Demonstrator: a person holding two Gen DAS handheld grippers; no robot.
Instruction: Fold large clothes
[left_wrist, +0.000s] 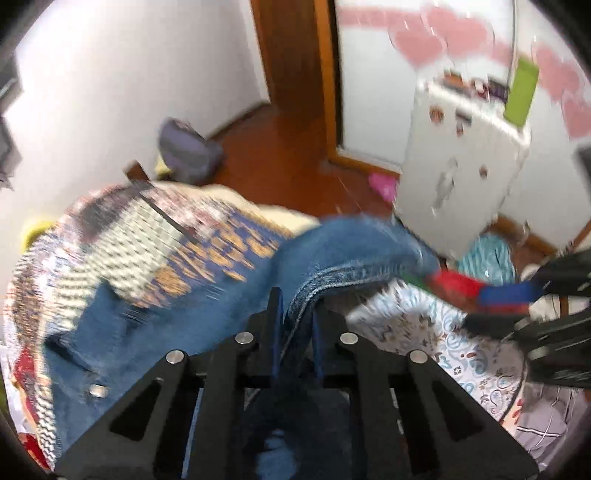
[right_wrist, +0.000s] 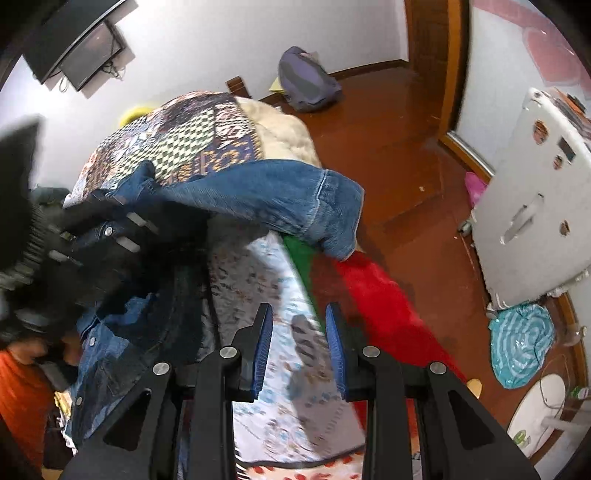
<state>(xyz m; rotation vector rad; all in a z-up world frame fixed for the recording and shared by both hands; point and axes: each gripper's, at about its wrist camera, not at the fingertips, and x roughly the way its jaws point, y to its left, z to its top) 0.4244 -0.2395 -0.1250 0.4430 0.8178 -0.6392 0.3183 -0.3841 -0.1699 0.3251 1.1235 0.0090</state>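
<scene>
A blue denim jacket lies spread across the bed, one sleeve with its cuff hanging over the bed's edge. My left gripper is shut on a seamed fold of the denim, which runs up between its blue pads. In the right wrist view that gripper appears as a dark blurred shape on the jacket's buttoned front. My right gripper stands open above the floral sheet with nothing between its fingers. It also shows at the right edge of the left wrist view, beside the jacket.
A patchwork quilt covers the far end of the bed; a red blanket drapes its side. A white fridge, a teal bag and a purple backpack stand on the wooden floor.
</scene>
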